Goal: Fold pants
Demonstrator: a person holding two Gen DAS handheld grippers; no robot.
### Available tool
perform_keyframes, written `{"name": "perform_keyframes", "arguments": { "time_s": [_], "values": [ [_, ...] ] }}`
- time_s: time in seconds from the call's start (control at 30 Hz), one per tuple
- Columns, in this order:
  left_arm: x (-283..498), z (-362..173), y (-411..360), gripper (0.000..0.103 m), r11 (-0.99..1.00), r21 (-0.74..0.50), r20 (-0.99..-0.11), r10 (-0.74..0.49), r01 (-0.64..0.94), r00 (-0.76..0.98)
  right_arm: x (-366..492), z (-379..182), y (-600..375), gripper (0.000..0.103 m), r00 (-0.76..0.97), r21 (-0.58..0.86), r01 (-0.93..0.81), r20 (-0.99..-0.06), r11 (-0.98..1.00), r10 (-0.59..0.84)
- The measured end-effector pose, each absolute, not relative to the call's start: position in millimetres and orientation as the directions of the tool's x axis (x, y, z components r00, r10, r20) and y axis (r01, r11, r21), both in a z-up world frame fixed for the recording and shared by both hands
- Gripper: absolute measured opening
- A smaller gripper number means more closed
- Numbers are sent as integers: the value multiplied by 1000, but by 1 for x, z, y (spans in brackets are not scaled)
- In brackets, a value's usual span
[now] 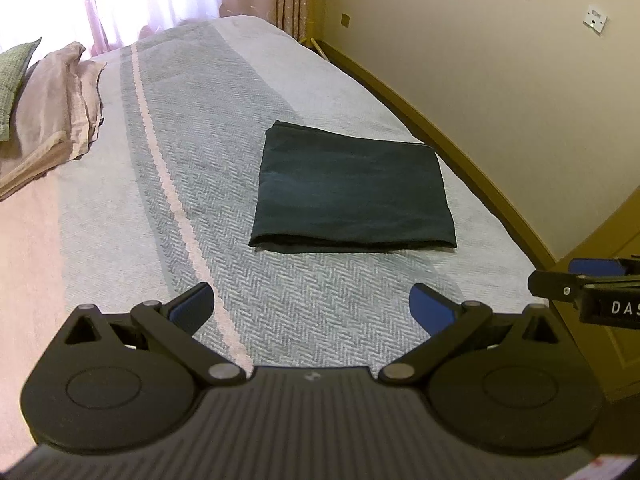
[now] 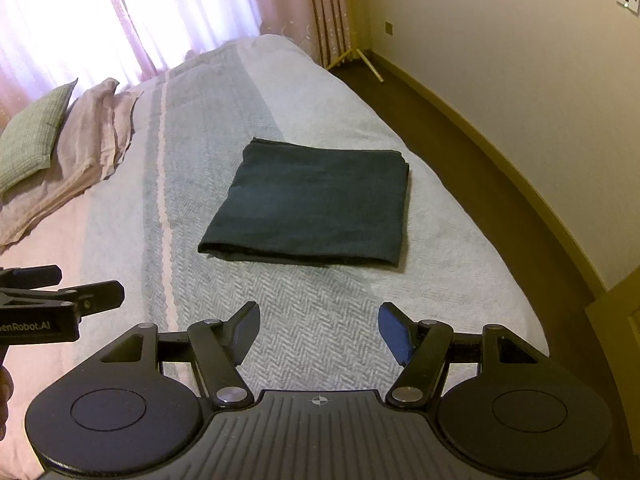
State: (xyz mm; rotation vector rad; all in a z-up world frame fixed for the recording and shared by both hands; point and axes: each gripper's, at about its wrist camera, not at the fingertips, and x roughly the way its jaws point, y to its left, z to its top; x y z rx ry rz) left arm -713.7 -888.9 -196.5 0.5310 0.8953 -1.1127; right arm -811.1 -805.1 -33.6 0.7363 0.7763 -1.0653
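Neatly folded pants (image 1: pixel 352 188) on bed (image 1: pixel 192 160) (both grippers apart, empty).

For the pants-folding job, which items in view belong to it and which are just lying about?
Job:
dark folded pants
left gripper, open
right gripper, open

Lying about:
pink pillows
green cushion
bedspread
curtains

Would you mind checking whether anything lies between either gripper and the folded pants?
Nothing visible does. Only bare bedspread lies between the open right gripper and the pants, and likewise before the open left gripper.
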Motion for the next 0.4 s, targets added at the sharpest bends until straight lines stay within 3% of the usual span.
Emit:
{"name": "perform_keyframes", "arguments": {
  "time_s": [0.4],
  "values": [
    [-721, -196, -897, 102, 353, -78, -820, -554, 932, 141, -816, -31, -811, 63, 290, 155, 940, -835, 305, -468]
  ]
}}
